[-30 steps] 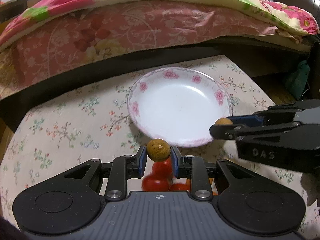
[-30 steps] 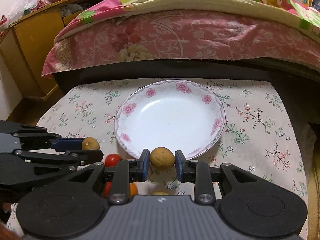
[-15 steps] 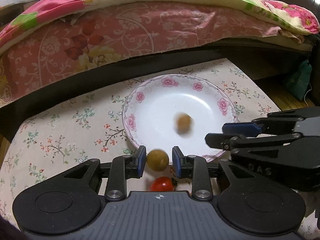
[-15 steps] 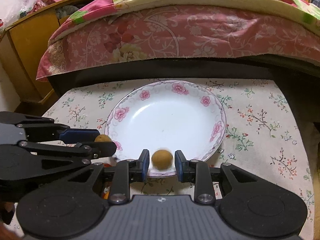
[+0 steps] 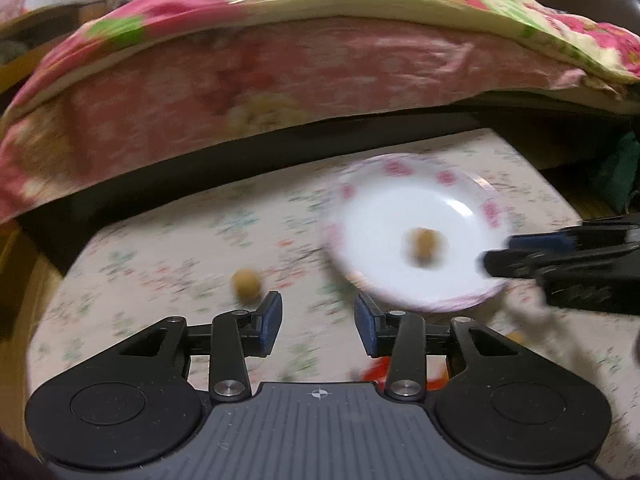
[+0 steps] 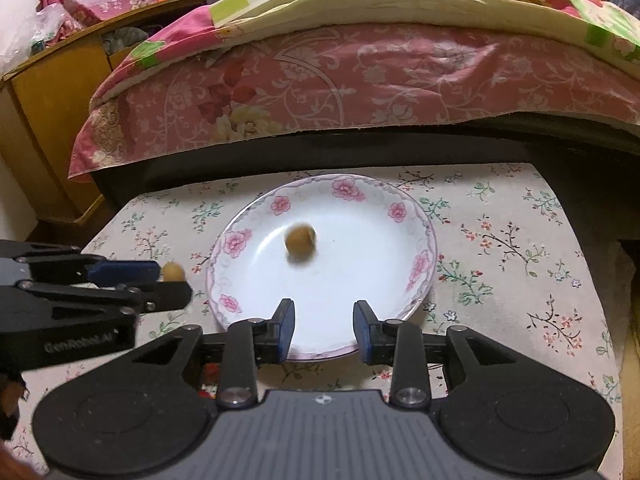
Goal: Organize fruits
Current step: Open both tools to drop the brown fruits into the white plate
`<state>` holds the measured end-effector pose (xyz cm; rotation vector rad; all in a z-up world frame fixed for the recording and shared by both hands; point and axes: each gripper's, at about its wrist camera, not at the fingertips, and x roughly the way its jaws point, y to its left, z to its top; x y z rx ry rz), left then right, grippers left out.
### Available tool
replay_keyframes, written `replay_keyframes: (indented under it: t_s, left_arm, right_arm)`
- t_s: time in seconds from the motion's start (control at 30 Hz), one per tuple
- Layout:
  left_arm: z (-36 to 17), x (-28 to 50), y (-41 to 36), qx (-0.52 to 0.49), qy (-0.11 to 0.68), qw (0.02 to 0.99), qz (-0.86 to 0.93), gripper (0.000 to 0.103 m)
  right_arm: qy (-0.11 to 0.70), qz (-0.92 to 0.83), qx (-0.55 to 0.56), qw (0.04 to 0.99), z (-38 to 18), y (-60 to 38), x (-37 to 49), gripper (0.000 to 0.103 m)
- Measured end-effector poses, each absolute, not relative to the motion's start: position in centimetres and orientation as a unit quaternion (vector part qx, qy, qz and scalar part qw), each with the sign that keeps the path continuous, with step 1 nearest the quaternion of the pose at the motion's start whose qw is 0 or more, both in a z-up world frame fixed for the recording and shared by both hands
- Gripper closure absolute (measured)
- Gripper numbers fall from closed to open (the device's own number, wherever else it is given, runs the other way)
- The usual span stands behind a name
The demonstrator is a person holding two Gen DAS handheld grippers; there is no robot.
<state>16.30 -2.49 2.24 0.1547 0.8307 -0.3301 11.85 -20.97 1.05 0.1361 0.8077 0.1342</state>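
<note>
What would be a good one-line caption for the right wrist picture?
Right tool opening, empty, over a flowered plate holding one small brown fruit; another lies beside the left tool.

plate: glossy glazed ceramic | tablecloth: matt floral cloth | cabinet: smooth yellow wood

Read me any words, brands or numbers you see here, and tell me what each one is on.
"GenRobot.AI", roughly, faint raised letters on the side of the left gripper in the right wrist view.
Lettering on the right gripper in the left wrist view: too blurred to read.
Nothing else carries text.
</note>
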Motion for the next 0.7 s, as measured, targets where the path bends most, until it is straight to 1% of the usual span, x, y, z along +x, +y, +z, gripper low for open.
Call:
replay_keyframes:
  t_s: [0.17, 0.27, 0.57, 0.7]
  left_arm:
    - [2.1, 16.9, 3.3, 0.037, 0.408, 0.903, -0.129, 0.055]
    - [1.8, 17.8, 5.0, 0.021, 0.414, 0.902, -0.118, 0.053]
    - [-1.0, 22.1, 1.8, 0.079, 0.412, 0.900, -0.116, 0.053]
    - [-1.9, 23.0, 1.9, 0.078, 0.409, 0.904, -0.096, 0.053]
  right_arm:
    - [0.395, 0.074, 0.069, 0.913, 1.0, -20.5, 11.6, 0.070]
    - [0.398, 0.081, 0.067, 0.911, 0.7, -20.0, 11.6, 0.070]
    - [0.400, 0.093, 0.047, 0.911, 0.5, -18.3, 11.2, 0.070]
    - [0.400, 0.095, 0.050, 0.910, 0.4, -18.5, 11.2, 0.070]
